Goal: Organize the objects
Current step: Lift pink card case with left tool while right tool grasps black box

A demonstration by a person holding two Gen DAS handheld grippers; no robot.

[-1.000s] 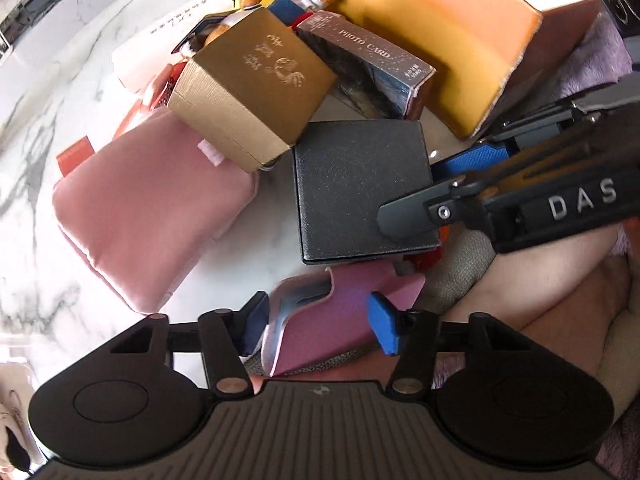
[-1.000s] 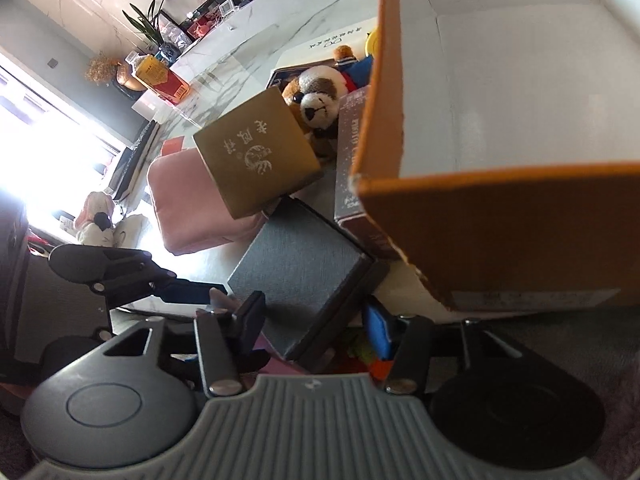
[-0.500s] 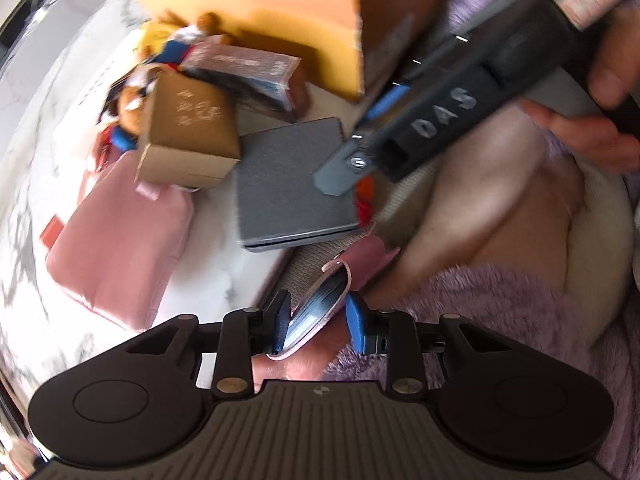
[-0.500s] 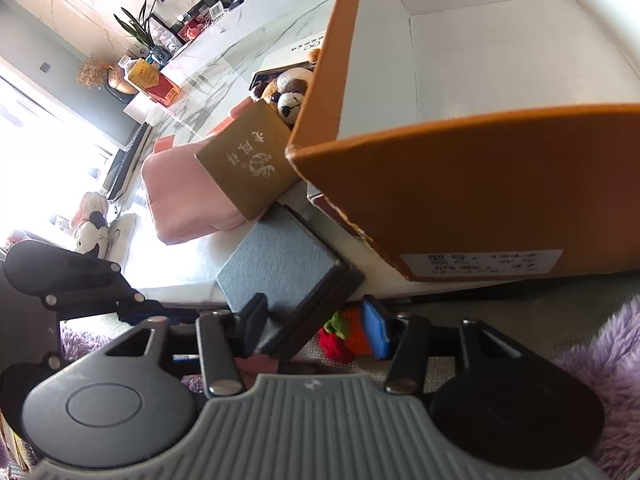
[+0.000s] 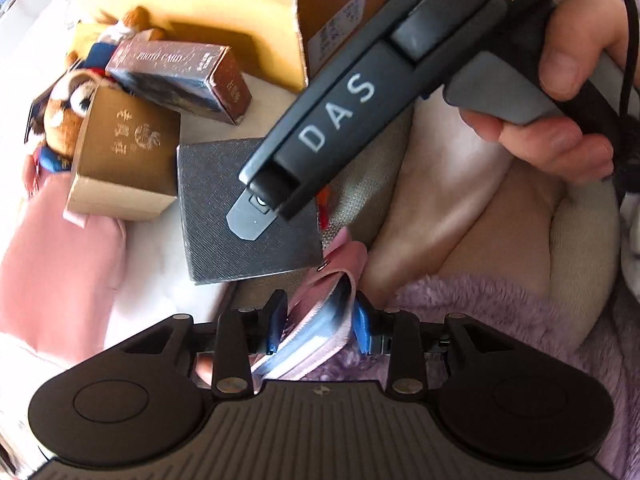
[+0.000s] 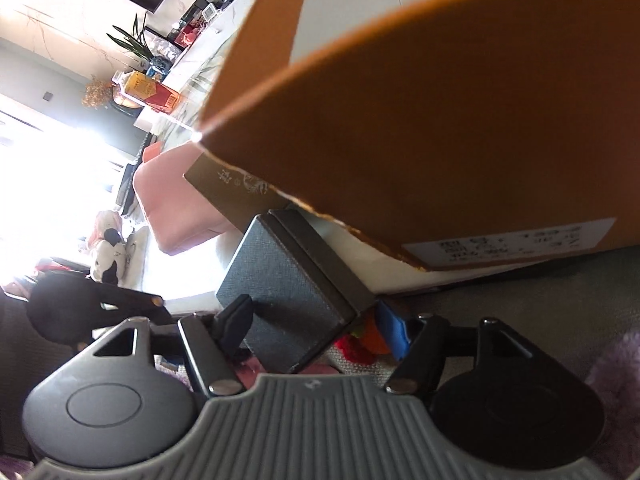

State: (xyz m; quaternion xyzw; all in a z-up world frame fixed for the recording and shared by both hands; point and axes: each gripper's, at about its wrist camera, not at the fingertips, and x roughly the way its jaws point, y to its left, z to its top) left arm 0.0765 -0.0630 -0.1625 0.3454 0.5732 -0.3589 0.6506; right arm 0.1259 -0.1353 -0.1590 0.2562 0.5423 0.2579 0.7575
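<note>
Most items lie outside my orange box (image 6: 460, 128); left gripper (image 5: 320, 326) pinches what looks like a pink case (image 5: 320, 320), its jaws having just eased slightly; right gripper (image 6: 320, 332), just widened, straddles the grey box (image 6: 280, 300) ungripped.

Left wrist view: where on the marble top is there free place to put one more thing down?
Bare marble shows between the pink pouch, gold box and dark grey box. Behind them it is crowded: photo card box and plush toy press against the orange carton.
</note>
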